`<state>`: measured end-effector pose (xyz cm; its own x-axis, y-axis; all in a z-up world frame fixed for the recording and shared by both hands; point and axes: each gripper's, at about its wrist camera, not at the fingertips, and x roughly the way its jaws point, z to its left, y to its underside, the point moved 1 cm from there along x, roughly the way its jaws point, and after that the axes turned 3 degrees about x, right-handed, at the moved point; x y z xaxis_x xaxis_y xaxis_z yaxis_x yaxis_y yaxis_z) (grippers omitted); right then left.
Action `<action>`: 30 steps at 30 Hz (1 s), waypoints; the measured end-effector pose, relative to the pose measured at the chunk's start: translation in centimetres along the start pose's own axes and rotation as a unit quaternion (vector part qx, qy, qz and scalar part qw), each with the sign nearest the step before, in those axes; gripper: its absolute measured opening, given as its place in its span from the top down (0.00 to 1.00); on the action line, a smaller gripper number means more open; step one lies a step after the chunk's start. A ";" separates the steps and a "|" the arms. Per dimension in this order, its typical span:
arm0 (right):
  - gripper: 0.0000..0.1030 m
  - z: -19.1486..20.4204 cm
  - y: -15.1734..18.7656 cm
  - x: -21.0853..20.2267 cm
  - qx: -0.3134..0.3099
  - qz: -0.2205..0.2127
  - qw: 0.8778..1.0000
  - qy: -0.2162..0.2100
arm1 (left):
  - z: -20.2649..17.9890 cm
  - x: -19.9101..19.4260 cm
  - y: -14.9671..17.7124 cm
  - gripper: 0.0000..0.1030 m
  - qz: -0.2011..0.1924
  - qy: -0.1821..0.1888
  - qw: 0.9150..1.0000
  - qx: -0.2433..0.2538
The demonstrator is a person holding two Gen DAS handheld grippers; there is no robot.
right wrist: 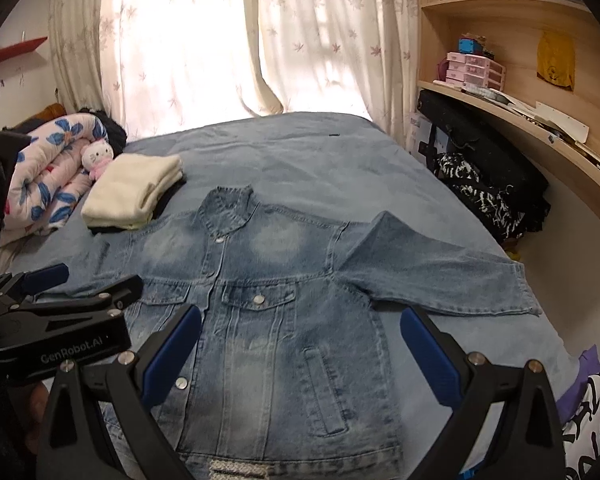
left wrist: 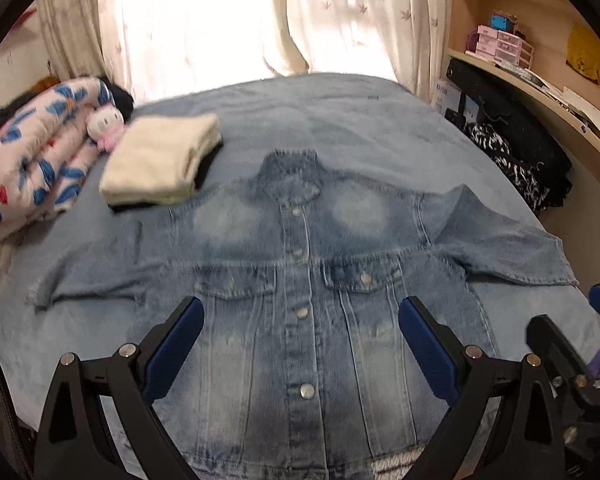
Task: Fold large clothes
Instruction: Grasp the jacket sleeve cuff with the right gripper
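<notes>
My left claw hangs with its blue-padded fingers spread wide, gripping nothing, above the lower front of the faded light-blue denim jacket. My right claw is likewise spread and bare, above the jacket's right side. The jacket lies flat, buttoned, sleeves out, on the blue-covered bed. Near its left shoulder sits a folded cream-coloured garment, just beside a rolled floral quilt.
</notes>
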<state>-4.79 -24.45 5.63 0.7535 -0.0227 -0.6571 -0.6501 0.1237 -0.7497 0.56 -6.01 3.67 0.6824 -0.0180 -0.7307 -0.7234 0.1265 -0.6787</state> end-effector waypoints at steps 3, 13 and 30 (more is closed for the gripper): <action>0.03 -1.7 -1.0 -0.5 0.005 -0.014 1.000 0.007 | -1.1 -1.0 -1.2 0.06 -0.032 0.009 0.999 0.019; 0.03 -10.1 -4.6 0.2 0.024 -0.045 0.994 0.092 | -5.3 -0.2 -6.1 0.05 -0.040 0.087 0.995 0.027; 0.13 -33.3 -2.1 13.3 0.281 0.104 0.952 0.064 | -17.5 10.4 -9.2 0.05 -0.116 0.103 0.985 0.079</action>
<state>3.30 -58.07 -4.11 0.5733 -0.0557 -0.8174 -0.6012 0.6492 -0.4659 12.49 -24.73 1.10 0.7805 -0.2627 -0.5673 -0.5134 0.2486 -0.8214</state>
